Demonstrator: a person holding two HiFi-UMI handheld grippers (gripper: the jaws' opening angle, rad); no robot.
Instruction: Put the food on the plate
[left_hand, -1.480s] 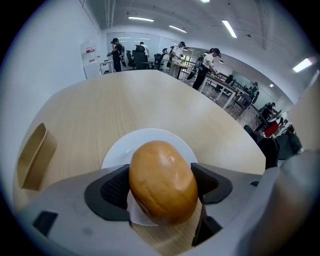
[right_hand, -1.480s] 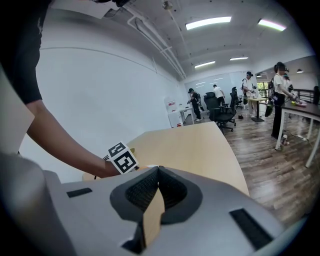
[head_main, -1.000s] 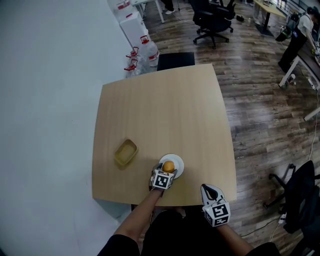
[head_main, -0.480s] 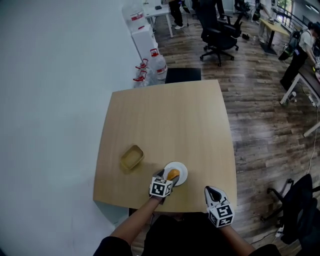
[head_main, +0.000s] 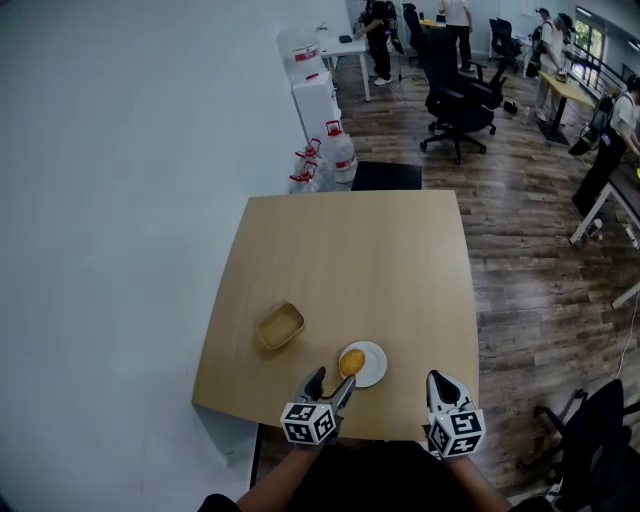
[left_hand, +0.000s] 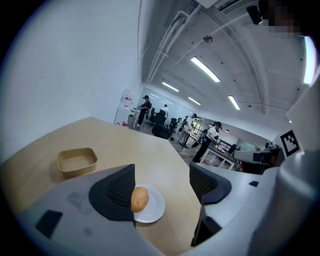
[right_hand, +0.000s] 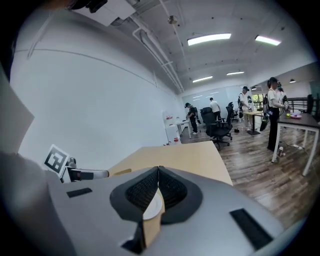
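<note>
From the head view, a white plate sits on the wooden table, close to its near edge. The potato lies on the left part of the plate. A shallow tan tray stands to the left of the plate and a little farther back, apart from it. The left gripper hangs just on the near side of the plate, its jaws spread and nothing between them. The right gripper is to the right of the plate at the table's near edge, with its jaws together.

In the left gripper view, the left gripper has its two jaws wide apart and is empty. The potato rests on the plate and shows in the gap, beside the inner edge of the left-hand jaw. The tray lies to the left of the plate.

In the right gripper view, the right gripper has its jaws pressed together, holding nothing. A sliver of the plate shows below their tips, and the table stretches beyond it.
</note>
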